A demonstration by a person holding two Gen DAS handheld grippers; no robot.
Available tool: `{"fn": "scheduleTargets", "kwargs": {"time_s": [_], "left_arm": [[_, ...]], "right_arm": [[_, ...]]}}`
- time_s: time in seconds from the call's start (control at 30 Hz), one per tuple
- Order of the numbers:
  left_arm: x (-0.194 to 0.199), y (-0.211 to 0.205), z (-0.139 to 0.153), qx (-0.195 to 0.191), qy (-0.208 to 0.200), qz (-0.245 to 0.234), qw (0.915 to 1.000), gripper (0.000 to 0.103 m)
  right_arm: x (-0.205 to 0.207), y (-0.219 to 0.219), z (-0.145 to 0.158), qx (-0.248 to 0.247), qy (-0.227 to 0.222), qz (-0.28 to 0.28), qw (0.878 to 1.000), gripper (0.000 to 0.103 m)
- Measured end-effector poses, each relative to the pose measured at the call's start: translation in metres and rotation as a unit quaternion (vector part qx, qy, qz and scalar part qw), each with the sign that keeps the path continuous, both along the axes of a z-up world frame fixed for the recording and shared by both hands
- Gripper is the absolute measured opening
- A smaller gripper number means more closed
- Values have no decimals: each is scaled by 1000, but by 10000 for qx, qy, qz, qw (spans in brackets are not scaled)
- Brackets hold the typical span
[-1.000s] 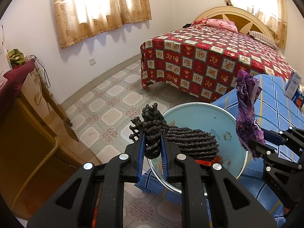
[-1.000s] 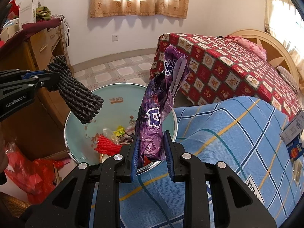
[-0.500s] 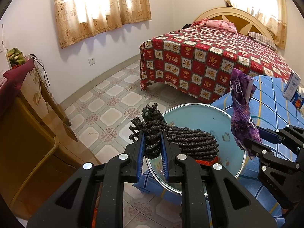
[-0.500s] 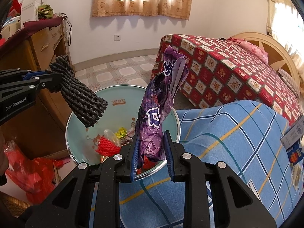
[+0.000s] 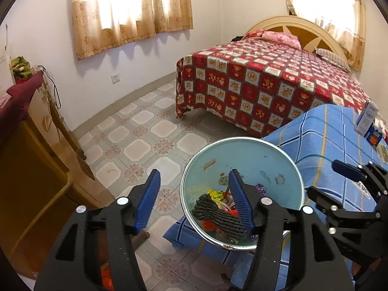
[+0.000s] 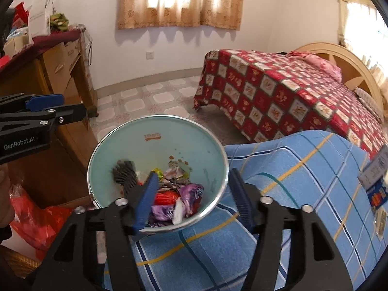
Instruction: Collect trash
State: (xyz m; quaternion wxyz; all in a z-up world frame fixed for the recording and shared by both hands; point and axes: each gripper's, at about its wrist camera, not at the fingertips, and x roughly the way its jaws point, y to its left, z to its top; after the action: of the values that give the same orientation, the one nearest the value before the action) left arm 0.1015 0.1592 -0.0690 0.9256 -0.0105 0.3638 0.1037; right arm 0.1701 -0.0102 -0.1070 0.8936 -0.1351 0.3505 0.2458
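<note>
Both grippers, left (image 5: 194, 189) and right (image 6: 192, 190), have just been opening; their fingers stand wide and empty. The mesh (image 5: 218, 218) and wrapper (image 6: 191, 191) lie in the bin (image 6: 169, 131).

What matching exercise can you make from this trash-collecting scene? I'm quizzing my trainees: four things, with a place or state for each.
Things:
1. black foam netting
2. purple bag
3. left gripper
4. small box

Places or states:
A. standing on the blue checked cloth
B. jaws open, holding nothing
C. crumpled in the basin, beside a white scrap
D. lying in the basin, against its near wall

Pairs: 1-D, 2-C, 3-B, 4-A
</note>
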Motion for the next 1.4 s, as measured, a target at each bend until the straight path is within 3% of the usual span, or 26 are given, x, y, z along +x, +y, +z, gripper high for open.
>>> {"fn": "scheduleTargets", "kwargs": {"time_s": [0.23,0.4,0.5,0.67,1.4], "left_arm": [[-33,-24,37,178,-645,-181,9976,77],[-53,-38,63,232,-1056,-267,9938,89],[-63,-44,74,237,-1219,-308,9918,91],[-70,-49,82,242,-1321,-332,9904,97],[-73,-56,80,349,-1225,-401,9910,97]], "right_arm": [[-49,-42,39,501,-637,-642,9946,69],[-73,-65,59,634,-1028,-903,9886,70],[-84,-78,69,678,-1223,-1062,9845,71],[-97,-97,82,754,-1453,-1301,9779,73],[-115,-118,94,797,-1630,-1518,9716,78]]}}
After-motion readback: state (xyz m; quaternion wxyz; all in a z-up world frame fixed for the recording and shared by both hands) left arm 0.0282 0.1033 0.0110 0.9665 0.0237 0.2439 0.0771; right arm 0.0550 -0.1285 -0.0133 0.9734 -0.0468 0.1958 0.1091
